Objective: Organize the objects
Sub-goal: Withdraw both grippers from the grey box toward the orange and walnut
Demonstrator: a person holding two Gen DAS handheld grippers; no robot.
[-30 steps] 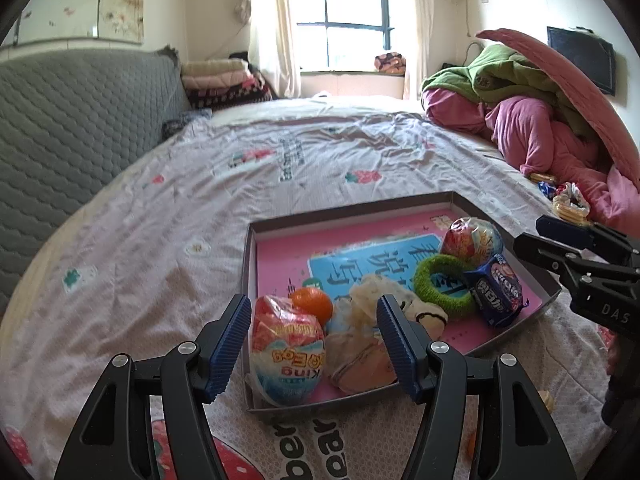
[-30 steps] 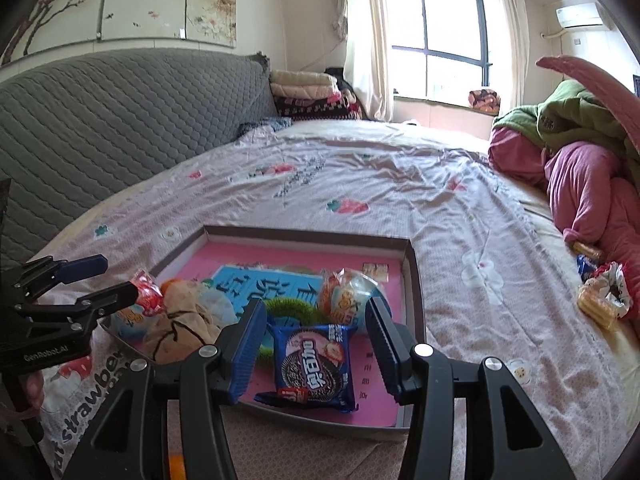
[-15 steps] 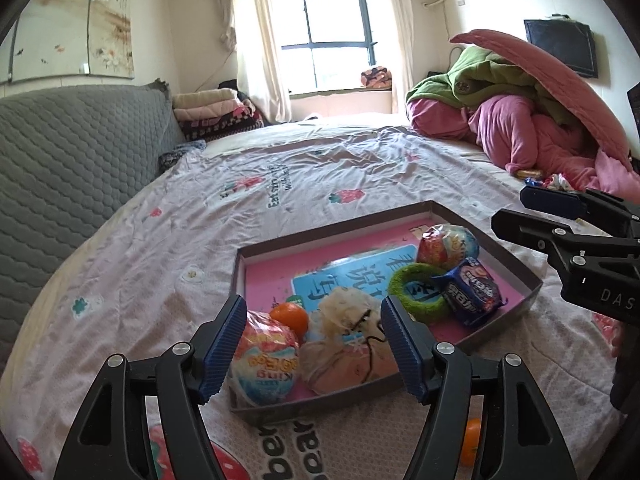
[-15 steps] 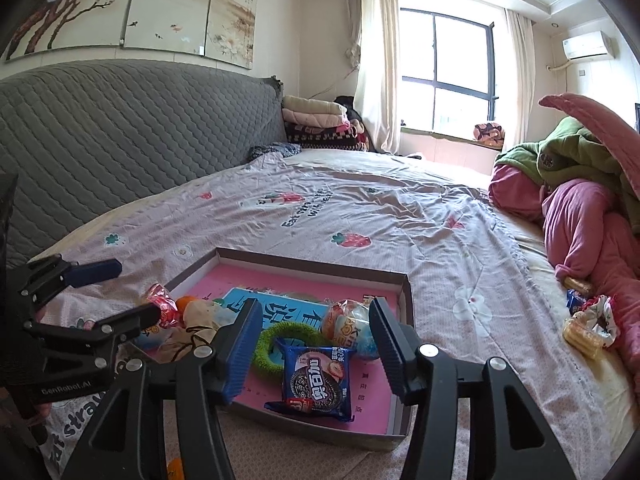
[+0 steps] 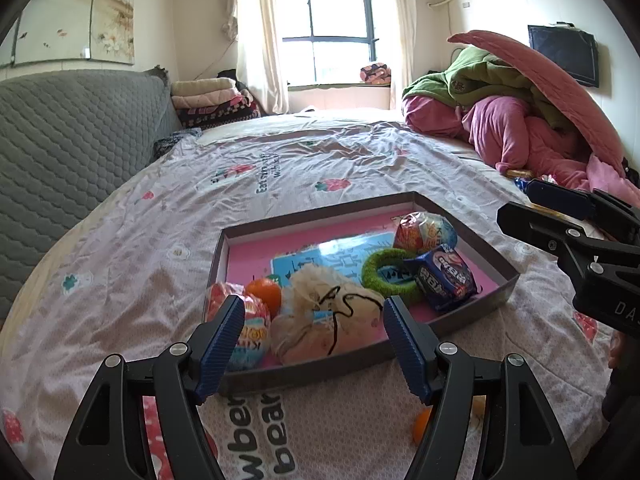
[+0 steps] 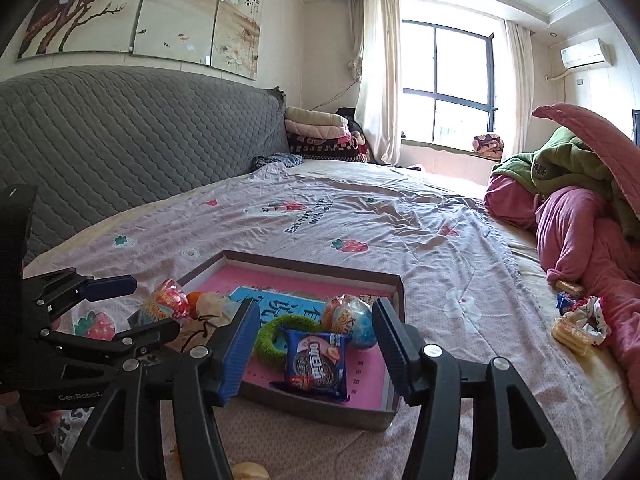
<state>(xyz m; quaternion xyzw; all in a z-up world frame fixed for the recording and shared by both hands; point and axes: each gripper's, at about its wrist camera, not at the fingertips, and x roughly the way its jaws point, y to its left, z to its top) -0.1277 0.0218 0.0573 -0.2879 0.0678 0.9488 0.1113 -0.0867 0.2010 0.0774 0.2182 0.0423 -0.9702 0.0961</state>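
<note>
A shallow grey box with a pink floor (image 5: 248, 256) (image 6: 394, 300) lies on the bed. It holds a blue Oreo packet (image 5: 444, 276) (image 6: 318, 362), a green ring (image 5: 390, 276) (image 6: 272, 338), two foil-wrapped eggs (image 5: 424, 230) (image 5: 244, 324), an orange (image 5: 264, 294) and a cream drawstring pouch (image 5: 328, 320). My left gripper (image 5: 314, 342) is open and empty, held back just in front of the box's near wall. My right gripper (image 6: 314, 350) is open and empty, held above the box's near edge by the Oreo packet.
An orange ball (image 5: 422, 426) lies on the sheet in front of the box. Snack packets (image 6: 576, 320) sit by the pink and green bedding pile (image 5: 516, 120) on the right. A grey quilted headboard (image 6: 120, 140) runs along the left.
Both grippers have pulled back and risen from the box, staying open. The box and its contents look smaller and have not moved.
</note>
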